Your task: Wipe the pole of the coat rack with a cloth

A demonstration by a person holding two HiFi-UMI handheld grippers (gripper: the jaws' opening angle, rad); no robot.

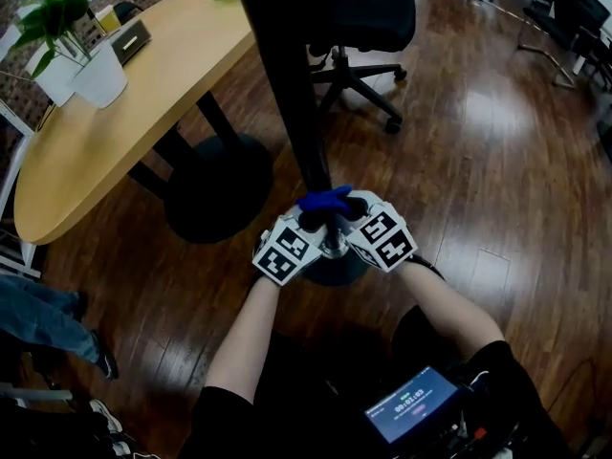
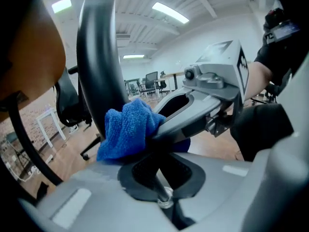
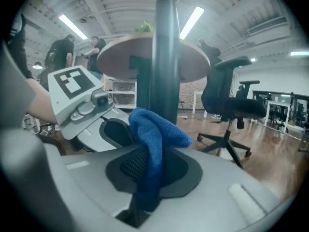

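At the left, a round wooden table (image 1: 124,122) carries a green plant in a white pot (image 1: 96,76) near its left edge. A dark flat device (image 1: 130,40) lies toward the far edge. Under the table, its black round foot (image 1: 218,187) stands on the brown wood floor (image 1: 497,161). At the lower left edge of the head view there is a leg in jeans (image 1: 38,318) of another person.

In the middle, the black pole (image 1: 287,84) of the coat rack rises from its dark round base (image 1: 335,271) on the floor. A blue cloth (image 1: 323,199) is low on the pole, just above the base, and touches it.

The left gripper (image 2: 152,158) is at the left of the pole. Its jaws are pressed together and the cloth lies against their tips; I cannot tell if a fold is caught between them. The right gripper (image 3: 152,158) is at the right of the pole, very close to the left one. Its jaws pinch the cloth, which runs down between them and bunches over the tips against the pole.

Behind the pole, a black office chair (image 1: 368,17) stands on its wheeled foot. At the bottom right, a lit screen (image 1: 411,404) sits in front of the person's body.
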